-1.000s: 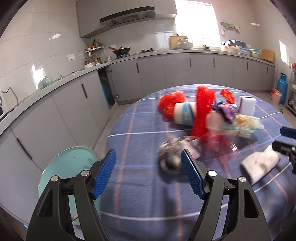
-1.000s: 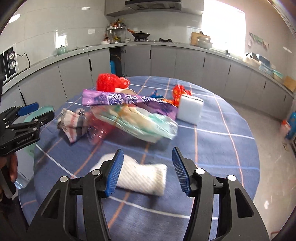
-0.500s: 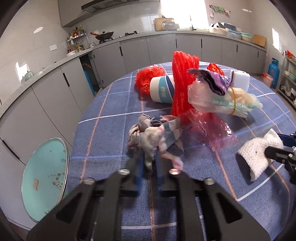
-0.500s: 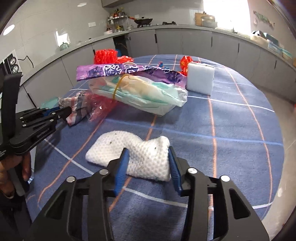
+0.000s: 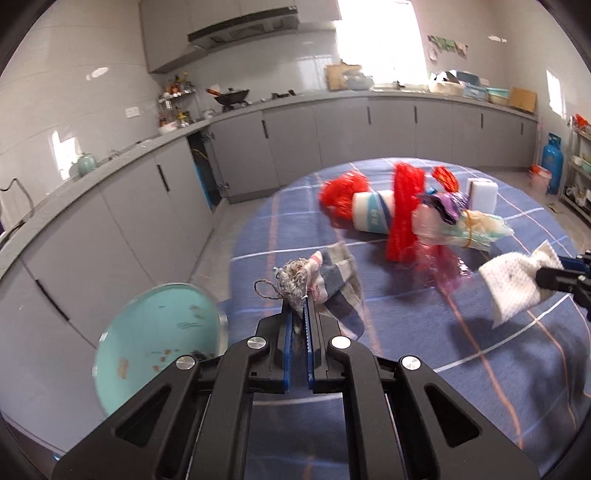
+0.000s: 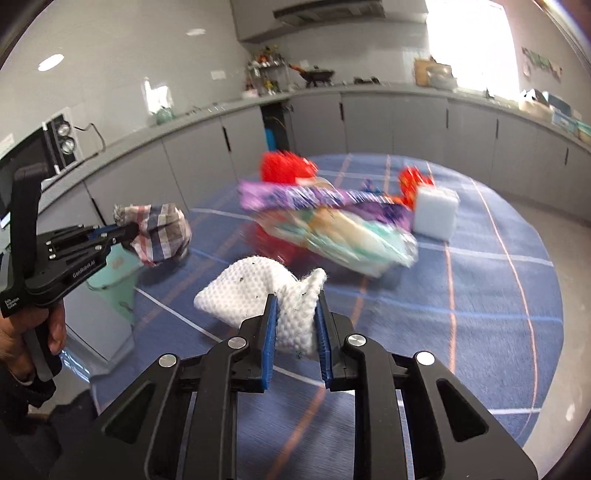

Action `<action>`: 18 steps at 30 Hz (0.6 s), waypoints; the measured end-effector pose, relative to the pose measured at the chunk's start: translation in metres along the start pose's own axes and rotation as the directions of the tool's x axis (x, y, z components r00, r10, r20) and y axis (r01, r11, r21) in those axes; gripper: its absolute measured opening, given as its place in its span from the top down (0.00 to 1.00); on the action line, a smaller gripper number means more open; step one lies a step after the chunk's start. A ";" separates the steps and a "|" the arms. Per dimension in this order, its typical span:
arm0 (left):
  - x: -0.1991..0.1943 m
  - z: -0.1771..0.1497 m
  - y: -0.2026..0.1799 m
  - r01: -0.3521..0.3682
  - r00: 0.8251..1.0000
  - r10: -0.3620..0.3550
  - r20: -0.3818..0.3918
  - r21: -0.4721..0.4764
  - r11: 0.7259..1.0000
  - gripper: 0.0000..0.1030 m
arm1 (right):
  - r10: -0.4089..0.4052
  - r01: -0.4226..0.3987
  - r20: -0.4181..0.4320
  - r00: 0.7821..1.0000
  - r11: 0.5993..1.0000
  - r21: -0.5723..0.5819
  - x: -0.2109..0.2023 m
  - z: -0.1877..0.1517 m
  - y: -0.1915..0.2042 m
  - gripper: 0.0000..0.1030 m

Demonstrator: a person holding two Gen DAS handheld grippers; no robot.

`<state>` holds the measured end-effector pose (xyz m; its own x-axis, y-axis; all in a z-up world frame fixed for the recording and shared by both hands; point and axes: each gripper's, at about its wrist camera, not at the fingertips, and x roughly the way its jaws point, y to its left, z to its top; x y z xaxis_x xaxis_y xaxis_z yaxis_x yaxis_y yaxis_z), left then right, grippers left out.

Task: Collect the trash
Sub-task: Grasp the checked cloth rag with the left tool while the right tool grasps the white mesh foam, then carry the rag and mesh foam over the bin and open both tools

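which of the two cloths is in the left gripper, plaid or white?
The plaid rag, pinched in the shut left gripper. The white cloth sits in the closing right gripper.

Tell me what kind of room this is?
A home kitchen, most likely: grey cabinets under a long counter, a wok on the stove beneath a range hood, and a blue gas cylinder in the corner.

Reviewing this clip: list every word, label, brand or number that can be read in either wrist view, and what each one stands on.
"GenRobot.AI": printed in white on the black body of the left gripper, right wrist view.
Small white print low on that gripper's handle: too small to read.
Blue print on the white paper cup lying on the table: blurred, unreadable.
Pattern on the purple wrapper: blurred, no words can be made out.
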<state>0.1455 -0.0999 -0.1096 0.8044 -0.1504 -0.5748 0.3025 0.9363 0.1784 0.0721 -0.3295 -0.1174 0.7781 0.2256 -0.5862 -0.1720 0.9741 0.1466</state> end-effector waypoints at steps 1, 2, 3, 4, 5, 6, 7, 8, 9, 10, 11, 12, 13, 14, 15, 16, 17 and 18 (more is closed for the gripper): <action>-0.005 -0.001 0.007 -0.010 1.000 0.010 0.006 -0.008 1.000 0.94 | 0.007 -0.007 0.010 1.000 1.000 -0.007 0.000 0.004 0.005 0.80; -0.009 -0.001 0.011 -0.016 1.000 0.016 0.011 -0.013 1.000 0.94 | 0.012 -0.012 0.016 1.000 1.000 -0.013 0.001 0.008 0.010 0.80; -0.012 -0.001 0.016 -0.025 1.000 0.026 0.017 -0.017 1.000 0.94 | 0.017 -0.016 0.023 1.000 1.000 -0.017 0.003 0.012 0.013 0.80; -0.016 -0.001 0.021 -0.034 0.999 0.034 0.023 -0.024 0.999 0.94 | 0.020 -0.020 0.026 0.999 1.000 -0.019 0.006 0.017 0.017 0.80; -0.019 -0.001 0.025 -0.040 0.999 0.041 0.029 -0.031 0.999 0.94 | 0.027 -0.026 0.031 0.999 0.999 -0.023 0.009 0.021 0.021 0.80; -0.022 0.000 0.030 -0.049 0.998 0.051 0.034 -0.038 0.998 0.94 | 0.033 -0.032 0.037 0.999 0.999 -0.027 0.011 0.026 0.025 0.80; -0.023 -0.001 0.033 -0.057 0.998 0.059 0.039 -0.043 0.997 0.94 | 0.039 -0.037 0.044 0.998 0.999 -0.030 0.013 0.030 0.029 0.80; -0.024 0.001 0.037 -0.065 0.997 0.067 0.042 -0.046 0.997 0.94 | 0.046 -0.044 0.048 0.998 0.998 -0.033 0.017 0.035 0.033 0.80; -0.026 0.001 0.043 -0.084 0.995 0.087 0.048 -0.052 0.995 0.94 | 0.052 -0.050 0.052 0.997 0.998 -0.038 0.020 0.039 0.037 0.80; -0.027 0.001 0.047 -0.093 0.994 0.096 0.050 -0.058 0.994 0.94 | 0.060 -0.058 0.057 0.997 0.997 -0.044 0.023 0.044 0.043 0.80; -0.028 0.001 0.052 -0.103 0.993 0.106 0.051 -0.067 0.992 0.94 | 0.066 -0.063 0.063 0.996 0.997 -0.052 0.026 0.047 0.047 0.80; -0.029 0.001 0.059 -0.116 0.991 0.120 0.053 -0.079 0.990 0.94 | 0.072 -0.068 0.065 0.995 0.996 -0.058 0.029 0.050 0.051 0.80; -0.030 0.000 0.063 -0.126 0.990 0.130 0.053 -0.084 0.989 0.94 | 0.081 -0.077 0.068 0.994 0.995 -0.066 0.032 0.054 0.056 0.80; -0.031 -0.001 0.069 -0.138 0.988 0.143 0.052 -0.092 0.986 0.94 | 0.090 -0.085 0.071 0.993 0.994 -0.073 0.036 0.058 0.062 0.80; -0.031 -0.001 0.073 -0.145 0.987 0.151 0.050 -0.098 0.985 0.94 | 0.097 -0.091 0.074 0.993 0.993 -0.080 0.040 0.061 0.067 0.80; -0.031 -0.002 0.079 -0.159 0.985 0.164 0.048 -0.104 0.982 0.94 | 0.102 -0.095 0.078 0.992 0.992 -0.086 0.043 0.064 0.071 0.80; -0.031 -0.004 0.084 -0.171 0.983 0.177 0.046 -0.109 0.979 0.94 | 0.107 -0.100 0.081 0.991 0.991 -0.089 0.046 0.066 0.075 0.80; -0.031 -0.006 0.090 -0.188 0.980 0.194 0.044 -0.118 0.975 0.94 | 0.113 -0.105 0.084 0.990 0.990 -0.094 0.050 0.069 0.079 0.80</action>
<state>0.1449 -0.0088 -0.0805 0.8694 0.0202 -0.4937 0.0837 0.9787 0.1874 0.1388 -0.2419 -0.0802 0.8017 0.3319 -0.4971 -0.3085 0.9421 0.1315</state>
